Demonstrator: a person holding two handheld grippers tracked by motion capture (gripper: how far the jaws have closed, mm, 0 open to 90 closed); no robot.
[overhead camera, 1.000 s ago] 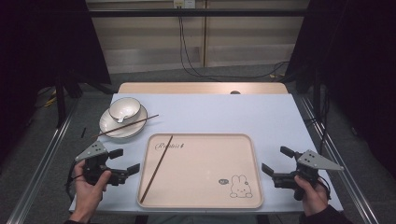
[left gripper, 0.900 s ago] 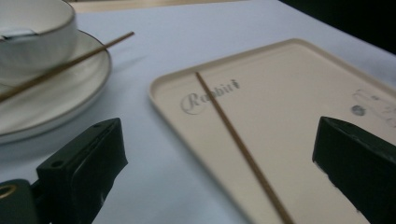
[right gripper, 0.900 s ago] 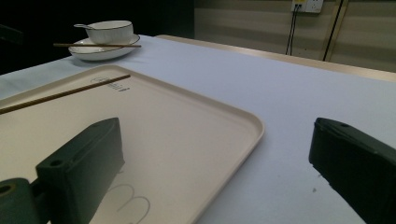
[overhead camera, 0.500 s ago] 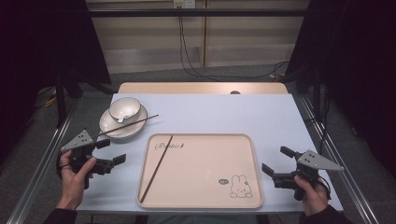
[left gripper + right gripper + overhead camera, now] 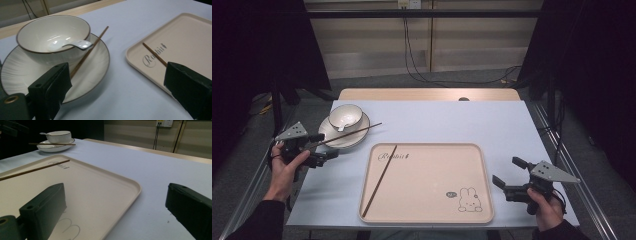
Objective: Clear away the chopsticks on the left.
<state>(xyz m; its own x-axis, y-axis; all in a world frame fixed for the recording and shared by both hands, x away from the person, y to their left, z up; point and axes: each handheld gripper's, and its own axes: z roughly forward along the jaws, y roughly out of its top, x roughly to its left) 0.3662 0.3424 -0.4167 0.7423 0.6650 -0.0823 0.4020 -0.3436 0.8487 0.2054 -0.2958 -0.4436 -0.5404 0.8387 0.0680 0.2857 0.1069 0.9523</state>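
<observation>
A white bowl [image 5: 345, 116] with a white spoon [image 5: 70, 45] in it stands on a white plate [image 5: 357, 134] at the table's left. One brown chopstick [image 5: 357, 131] lies across the plate's rim. A second chopstick [image 5: 379, 181] lies on the beige tray [image 5: 432, 200]. My left gripper [image 5: 326, 146] hovers open just left of the plate. In the left gripper view the plate chopstick [image 5: 90, 51] runs down behind the left jaw of my gripper [image 5: 117, 95]. My right gripper [image 5: 506, 171] stays open at the tray's right edge, holding nothing.
The tray [image 5: 100, 185] has a rabbit print [image 5: 469, 200] near its front right corner. Pale blue table surface [image 5: 452, 120] lies behind the tray. Metal rails run along both table sides, and cables hang at the back wall.
My left gripper has moved away from the table's front edge, forward and slightly left, up beside the plate and the chopstick's near end. The right gripper has stayed still.
</observation>
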